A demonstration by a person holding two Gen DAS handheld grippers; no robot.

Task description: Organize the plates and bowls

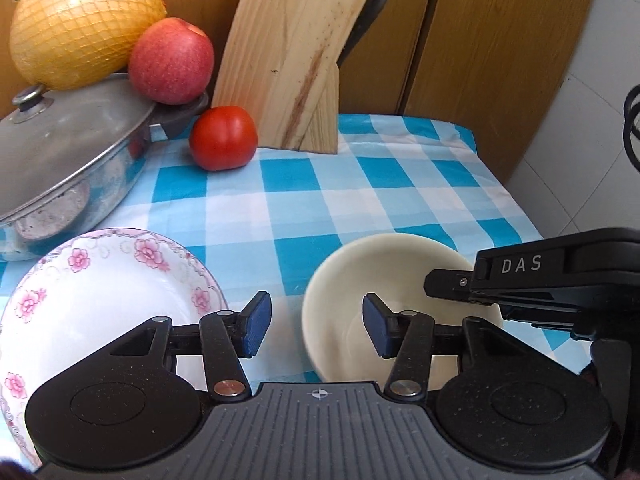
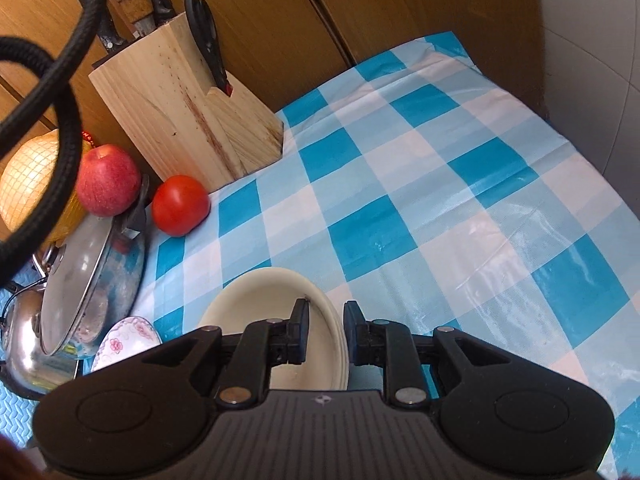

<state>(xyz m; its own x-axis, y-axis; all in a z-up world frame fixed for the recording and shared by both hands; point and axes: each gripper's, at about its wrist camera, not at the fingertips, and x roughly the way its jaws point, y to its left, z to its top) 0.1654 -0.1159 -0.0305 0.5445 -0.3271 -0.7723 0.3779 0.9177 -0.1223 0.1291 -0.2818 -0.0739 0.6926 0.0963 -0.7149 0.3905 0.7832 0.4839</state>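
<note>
A cream bowl (image 1: 400, 256) stands on the blue checked cloth, close in front of both grippers. My left gripper (image 1: 316, 326) is open; the bowl's left rim sits between its blue pads (image 1: 256, 326), neither of which touches it. My right gripper (image 2: 327, 328) straddles the right rim of the bowl (image 2: 256, 296), one finger inside and one outside. A thin gap shows at the inner finger, so it reads as open. Its black body (image 1: 520, 276) reaches over the bowl in the left wrist view. A white plate with pink flowers (image 1: 100, 300) lies left of the bowl.
A lidded steel pot (image 1: 72, 152) bears a red apple (image 1: 172, 60) and a netted pomelo (image 1: 88, 20) at the back left. A tomato (image 1: 223, 138) and a wooden knife block (image 1: 288, 60) stand by the wall. A kettle (image 2: 24, 336) sits far left. The cloth (image 2: 440, 200) stretches right to the table's edge.
</note>
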